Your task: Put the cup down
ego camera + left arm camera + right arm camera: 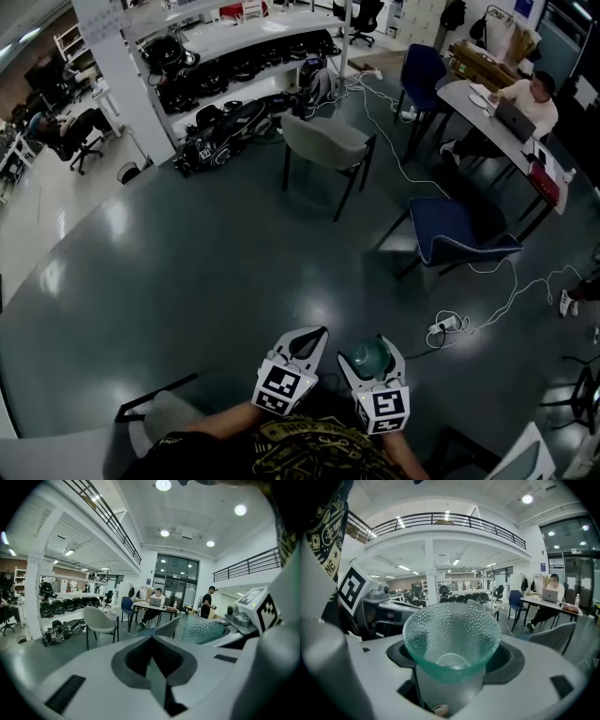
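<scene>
Translucent green dimpled cup [451, 637], flaring wide; right claw [452, 670] grips it.

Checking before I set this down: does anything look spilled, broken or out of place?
Nothing spilled: the green dimpled glass cup looks intact, empty in the right tool. Only a white power strip with its cable lies loose across the floor.

A dark, glossy floor [216, 253] lies under round ceiling lights [163, 484]. A grey chair [323, 141] stands mid-floor, with a blue chair [459, 230] near a desk [461, 94]. A white power strip [446, 325] lies on the floor, and a railed balcony [440, 520] runs overhead.
</scene>
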Tool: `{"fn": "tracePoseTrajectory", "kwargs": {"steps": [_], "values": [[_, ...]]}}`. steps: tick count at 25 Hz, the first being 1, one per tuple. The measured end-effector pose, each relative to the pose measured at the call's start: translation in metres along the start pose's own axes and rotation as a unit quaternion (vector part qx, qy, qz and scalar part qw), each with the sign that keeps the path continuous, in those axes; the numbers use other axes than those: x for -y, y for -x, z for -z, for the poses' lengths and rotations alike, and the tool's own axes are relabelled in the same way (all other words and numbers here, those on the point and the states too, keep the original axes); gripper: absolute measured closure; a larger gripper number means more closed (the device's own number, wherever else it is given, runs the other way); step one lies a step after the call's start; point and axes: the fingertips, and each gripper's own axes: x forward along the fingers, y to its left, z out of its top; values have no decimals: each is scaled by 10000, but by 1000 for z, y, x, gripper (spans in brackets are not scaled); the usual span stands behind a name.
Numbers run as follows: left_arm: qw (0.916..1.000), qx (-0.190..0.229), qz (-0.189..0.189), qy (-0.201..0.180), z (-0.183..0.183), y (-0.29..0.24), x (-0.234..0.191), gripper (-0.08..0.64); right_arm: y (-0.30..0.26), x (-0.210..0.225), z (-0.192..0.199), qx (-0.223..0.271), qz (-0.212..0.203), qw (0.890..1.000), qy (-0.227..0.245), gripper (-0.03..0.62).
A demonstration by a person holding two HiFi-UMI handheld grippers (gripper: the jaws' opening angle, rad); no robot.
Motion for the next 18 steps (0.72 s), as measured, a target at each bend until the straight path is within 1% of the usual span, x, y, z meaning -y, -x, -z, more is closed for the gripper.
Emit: {"fn": "tracePoseTrajectory", "kwargs": {"steps": [2, 7, 18], "values": [[10000, -4, 30, -7, 0, -1, 2, 551, 1, 3, -4, 11, 58, 9999, -87, 207], [9998, -30, 182, -41, 2, -8, 11, 551, 10, 12, 5, -13, 253, 9995, -194, 207], [9964, -154, 813, -187, 3, -30, 52, 552, 47, 40, 19, -10, 911, 9945, -517, 207]]}}
